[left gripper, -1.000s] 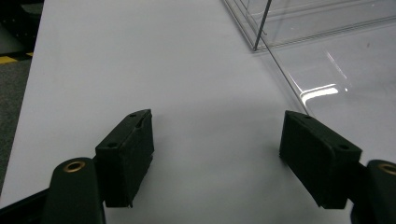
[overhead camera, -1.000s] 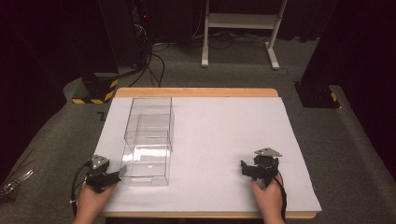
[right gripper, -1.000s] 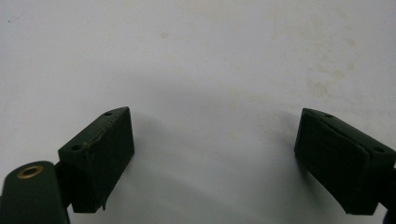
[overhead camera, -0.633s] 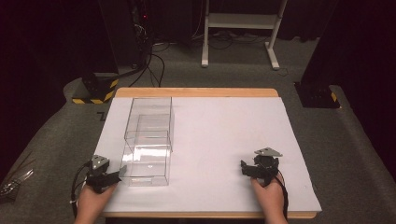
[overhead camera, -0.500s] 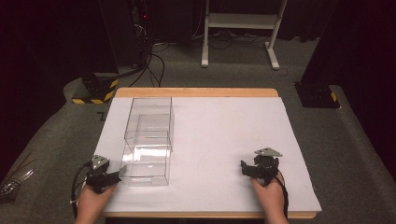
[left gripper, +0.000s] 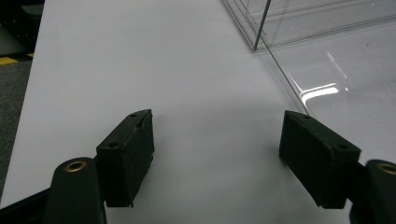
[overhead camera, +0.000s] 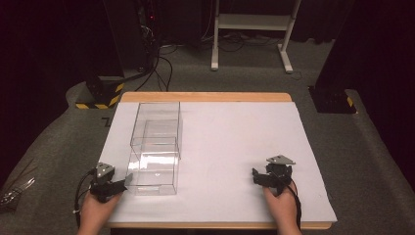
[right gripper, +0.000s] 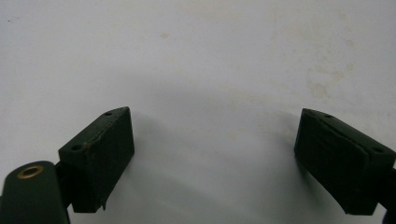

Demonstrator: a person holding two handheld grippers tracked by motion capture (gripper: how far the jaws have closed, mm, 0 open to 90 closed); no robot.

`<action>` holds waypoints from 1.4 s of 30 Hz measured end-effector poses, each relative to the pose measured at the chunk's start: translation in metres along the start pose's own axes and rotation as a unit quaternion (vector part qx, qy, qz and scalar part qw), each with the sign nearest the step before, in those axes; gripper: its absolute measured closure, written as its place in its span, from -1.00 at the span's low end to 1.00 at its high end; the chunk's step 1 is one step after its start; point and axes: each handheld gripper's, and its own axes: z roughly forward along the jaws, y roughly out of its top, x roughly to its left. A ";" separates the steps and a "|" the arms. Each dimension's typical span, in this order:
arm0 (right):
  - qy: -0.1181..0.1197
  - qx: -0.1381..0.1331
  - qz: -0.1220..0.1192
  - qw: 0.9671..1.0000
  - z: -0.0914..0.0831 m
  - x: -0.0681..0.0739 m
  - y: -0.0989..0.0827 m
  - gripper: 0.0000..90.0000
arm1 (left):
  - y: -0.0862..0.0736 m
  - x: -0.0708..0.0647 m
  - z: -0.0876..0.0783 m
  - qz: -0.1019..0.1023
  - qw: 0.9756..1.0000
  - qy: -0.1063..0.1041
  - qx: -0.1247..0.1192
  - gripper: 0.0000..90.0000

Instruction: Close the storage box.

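White-covered worktop (overhead camera: 235, 147) unchanged since second ago; my left tool (left gripper: 217, 154) beside clear acrylic box (overhead camera: 156, 152), right tool (right gripper: 215, 158) apart, both wide open, empty; grasp not begun.

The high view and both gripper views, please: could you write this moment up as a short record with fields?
Surface: table covered in white, wooden edge at the far side
Clear box: transparent box on the table's left half, nothing seen inside
Left gripper: left gripper at the near left corner beside the box, jaws open, nothing between them
Right gripper: right gripper near the table's right front, jaws open over bare white surface
Contact: neither gripper holds the box
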 end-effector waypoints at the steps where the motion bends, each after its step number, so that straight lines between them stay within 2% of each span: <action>1: 0.000 0.000 0.000 1.000 0.000 0.000 0.000 -0.74 | 0.000 0.000 0.000 0.000 1.000 0.001 0.000 -0.40; 3: 0.000 0.000 0.000 1.000 0.000 0.000 0.000 -0.74 | 0.000 0.001 -0.001 -0.001 1.000 0.001 0.000 -0.35; 7: 0.000 0.000 0.000 1.000 0.000 0.000 0.000 -0.74 | 0.001 0.004 -0.006 -0.010 1.000 -0.010 -0.002 -0.31; 13: -0.001 0.000 -0.001 1.000 0.000 0.000 0.000 -0.74 | 0.005 0.005 -0.017 -0.003 0.999 -0.013 -0.029 -0.31; 15: -0.001 0.000 -0.001 1.000 0.000 0.000 0.000 -0.74 | 0.007 0.006 -0.023 -0.005 0.999 -0.022 -0.045 -0.31; 19: -0.001 -0.001 -0.001 1.000 0.000 0.000 0.000 -0.74 | 0.008 0.007 -0.028 -0.006 0.998 -0.030 -0.058 -0.31; 20: -0.001 0.000 -0.001 1.000 0.000 0.000 0.000 -0.74 | 0.009 0.007 -0.031 -0.006 0.997 -0.036 -0.069 -0.31; 26: -0.001 -0.001 -0.001 1.000 0.000 0.000 0.000 -0.73 | 0.013 0.007 -0.043 -0.008 0.995 -0.035 -0.094 -0.31; 36: -0.001 -0.001 -0.004 1.000 0.000 0.001 0.000 -0.72 | 0.019 0.002 -0.059 -0.010 0.993 -0.039 -0.115 -0.31; 42: -0.001 -0.002 -0.004 1.000 0.000 0.001 0.000 -0.72 | 0.022 -0.001 -0.070 -0.011 0.990 -0.044 -0.132 -0.31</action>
